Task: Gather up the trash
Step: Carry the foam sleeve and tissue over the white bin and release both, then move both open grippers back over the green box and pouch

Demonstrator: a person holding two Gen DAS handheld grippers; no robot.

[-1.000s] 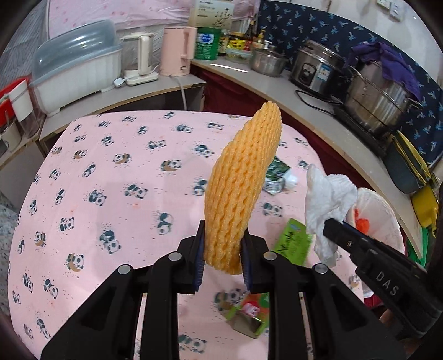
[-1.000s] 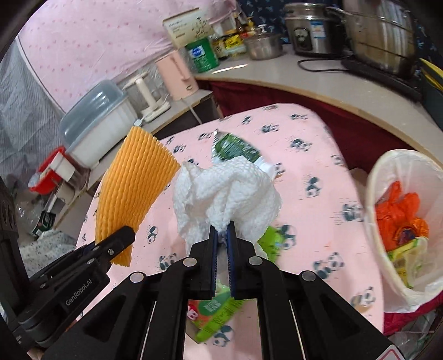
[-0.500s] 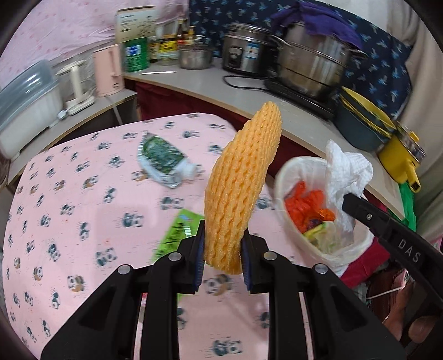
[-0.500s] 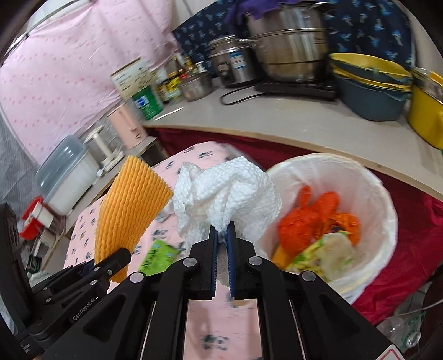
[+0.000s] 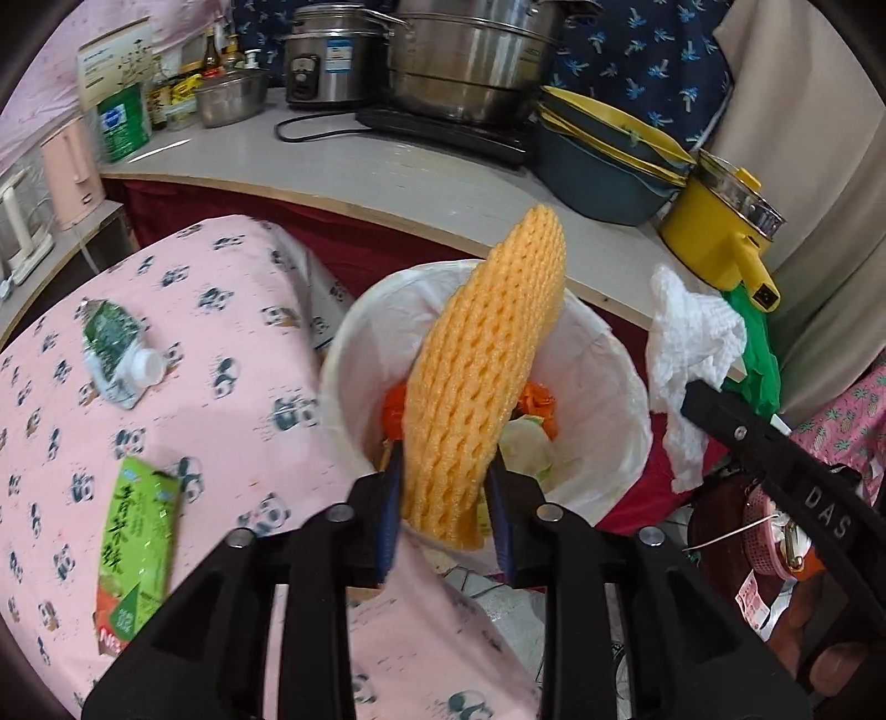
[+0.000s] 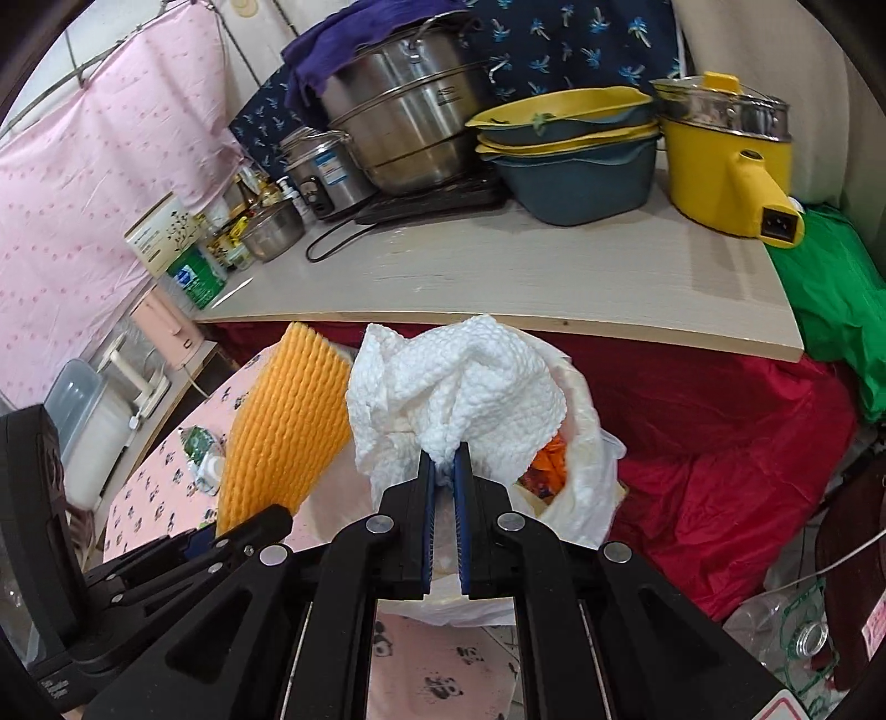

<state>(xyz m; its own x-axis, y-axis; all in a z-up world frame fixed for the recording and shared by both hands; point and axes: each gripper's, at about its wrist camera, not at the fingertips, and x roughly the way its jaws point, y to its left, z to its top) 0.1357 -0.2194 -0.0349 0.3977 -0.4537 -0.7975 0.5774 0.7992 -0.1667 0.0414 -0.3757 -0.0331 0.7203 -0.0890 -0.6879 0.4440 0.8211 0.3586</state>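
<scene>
My left gripper [image 5: 446, 476] holds an orange foam net [image 5: 487, 360] upright over the white-lined trash bin [image 5: 609, 399]. Its jaws are opening, with the net still standing between the pads. Orange peels and scraps lie inside the bin. My right gripper [image 6: 443, 471] is shut on a crumpled white paper towel [image 6: 459, 387], just over the bin's rim [image 6: 587, 454]. The right wrist view also shows the foam net [image 6: 282, 421] at left with the left gripper [image 6: 266, 520] below it. The left wrist view shows the paper towel [image 5: 686, 343] at the bin's right.
On the pink panda tablecloth [image 5: 221, 415] lie a green carton [image 5: 138, 531] and a green pouch [image 5: 113, 354]. Behind the bin runs a counter [image 6: 498, 271] with steel pots [image 5: 470, 50], stacked basins [image 6: 576, 155] and a yellow pot [image 6: 720, 166]. A red cloth [image 6: 720, 443] hangs below.
Both grippers have swung right from over the table to the trash bin, carrying the foam net and the paper towel. The left jaws now stand wider around the net.
</scene>
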